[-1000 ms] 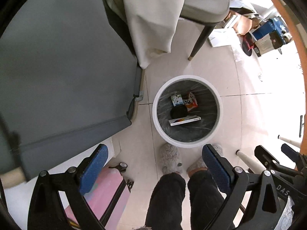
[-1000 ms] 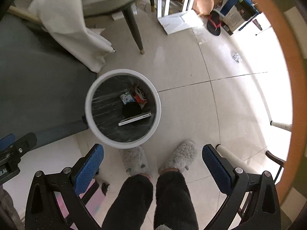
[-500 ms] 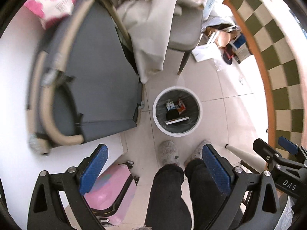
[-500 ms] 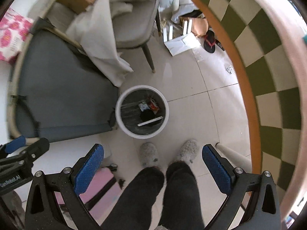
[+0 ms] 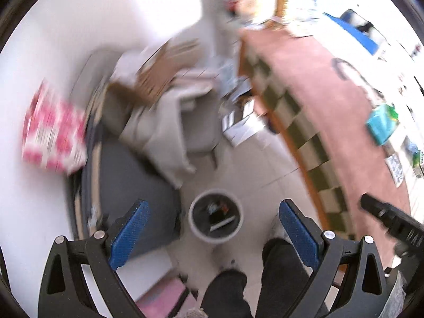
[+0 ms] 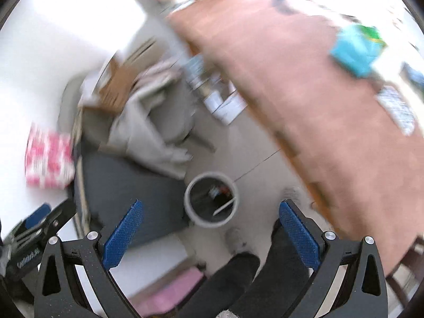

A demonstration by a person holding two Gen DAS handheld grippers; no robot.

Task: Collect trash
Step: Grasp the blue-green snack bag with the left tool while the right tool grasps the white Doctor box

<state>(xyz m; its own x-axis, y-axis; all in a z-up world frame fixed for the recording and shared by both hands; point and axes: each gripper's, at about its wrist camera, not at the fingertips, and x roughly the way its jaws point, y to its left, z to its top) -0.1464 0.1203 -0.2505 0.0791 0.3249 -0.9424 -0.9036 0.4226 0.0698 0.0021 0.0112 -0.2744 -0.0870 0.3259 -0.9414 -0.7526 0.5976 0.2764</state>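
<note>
A round white bin (image 5: pixel 215 239) with a dark liner stands on the tiled floor far below, with several pieces of trash inside; it also shows in the right wrist view (image 6: pixel 211 222). My left gripper (image 5: pixel 214 226) is open and empty, high above the bin. My right gripper (image 6: pixel 210 225) is open and empty too, also high above the bin. On the pink tabletop (image 6: pixel 304 84) lie a teal packet (image 6: pixel 355 47) and a printed wrapper (image 6: pixel 396 108); both frames are motion-blurred.
A grey mat (image 5: pixel 127 180) and a draped grey chair (image 5: pixel 182 122) sit left of the bin. A pink-patterned pack (image 5: pixel 53 135) lies by the wall. The table has a checkered edge (image 5: pixel 299 122). My legs (image 5: pixel 254 278) stand beside the bin.
Both grippers have risen and tilted up away from the bin. The bin looks smaller and the tabletop has come into view. Both stay open.
</note>
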